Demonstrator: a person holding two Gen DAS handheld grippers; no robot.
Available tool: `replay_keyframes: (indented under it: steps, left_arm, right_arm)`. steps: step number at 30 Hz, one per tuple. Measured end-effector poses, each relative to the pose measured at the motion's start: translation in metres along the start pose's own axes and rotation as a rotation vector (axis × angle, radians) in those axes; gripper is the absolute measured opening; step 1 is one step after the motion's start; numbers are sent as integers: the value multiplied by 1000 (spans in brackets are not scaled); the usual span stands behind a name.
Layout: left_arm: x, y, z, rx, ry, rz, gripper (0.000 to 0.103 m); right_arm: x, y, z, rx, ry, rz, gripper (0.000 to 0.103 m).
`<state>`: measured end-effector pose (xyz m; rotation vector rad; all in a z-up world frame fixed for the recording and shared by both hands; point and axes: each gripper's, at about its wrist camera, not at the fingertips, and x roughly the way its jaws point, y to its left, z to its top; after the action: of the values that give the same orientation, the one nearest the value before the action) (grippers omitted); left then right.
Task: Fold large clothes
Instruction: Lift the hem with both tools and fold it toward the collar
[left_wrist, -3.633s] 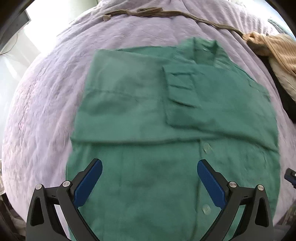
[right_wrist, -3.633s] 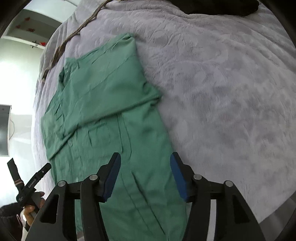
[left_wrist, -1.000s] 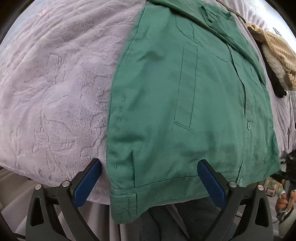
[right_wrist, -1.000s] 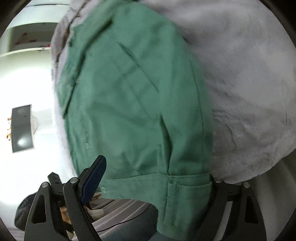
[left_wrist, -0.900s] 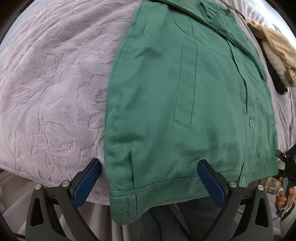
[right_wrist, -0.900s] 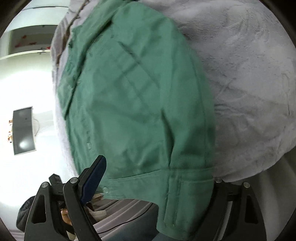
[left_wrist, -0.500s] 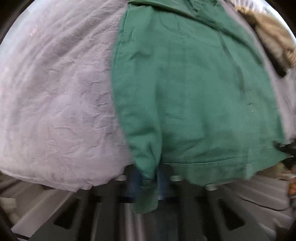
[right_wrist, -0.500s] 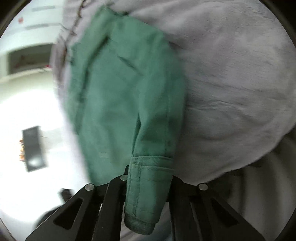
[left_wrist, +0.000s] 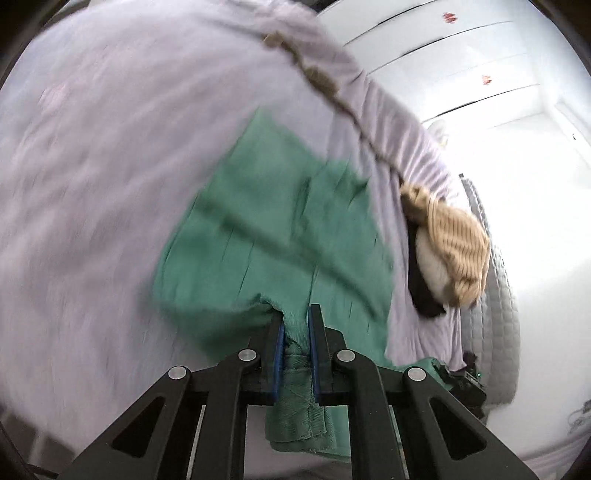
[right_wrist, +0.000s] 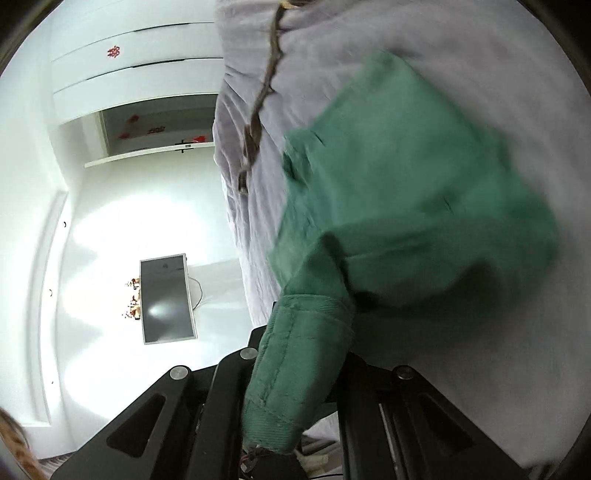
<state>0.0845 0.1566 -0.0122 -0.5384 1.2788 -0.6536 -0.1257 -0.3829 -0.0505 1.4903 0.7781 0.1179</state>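
A green button shirt (left_wrist: 273, 236) lies on a lilac bedspread (left_wrist: 96, 155), its sleeves folded across the body. My left gripper (left_wrist: 294, 325) is shut on the shirt's bottom hem and holds that corner lifted above the bed. My right gripper (right_wrist: 306, 332) is shut on the other hem corner of the green shirt (right_wrist: 406, 192); the cloth covers its fingertips. The lifted hem arches over the shirt's body. Both views are blurred by motion.
A tan knitted garment (left_wrist: 454, 243) lies on black and white clothes at the bed's right side. A brown cord (left_wrist: 321, 81) runs along the far edge of the bed. White cupboards (right_wrist: 133, 74) and a dark screen (right_wrist: 166, 299) stand beyond the bed.
Both grippers closed on the shirt's bottom hem corners and lifted them up and forward over the shirt's body. The hem no longer hangs at the bed's near edge.
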Motion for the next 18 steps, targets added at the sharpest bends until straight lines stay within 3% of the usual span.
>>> replay_keyframes:
  steps: [3,6,12,15,16,17,18]
  left_arm:
    - [19,-21,45,34,-69,34,13]
    - [55,-23,86,-1,-134,66,13]
    - [133,-6,139,-16,-133,231,13]
    - [157,-4,147,21,-117,328,13]
    - [161,-5,150,43,-111,366,17]
    - [159,-6,150,58,-108,385,27]
    - [158,-6,150,68,-105,402,60]
  right_arm:
    - [20,4,54,9,-8,-12,8]
    - [54,-8,107,49,-4,-63,8]
    - [103,-34,145,78,-7,-210,14]
    - [113,-35,146,113,-29,-188,32]
    - [113,-31,146,106,-33,-178,49]
    - [107,-26,143,84,-45,-174,70]
    - [105,-17,144,48,-67,-176,78]
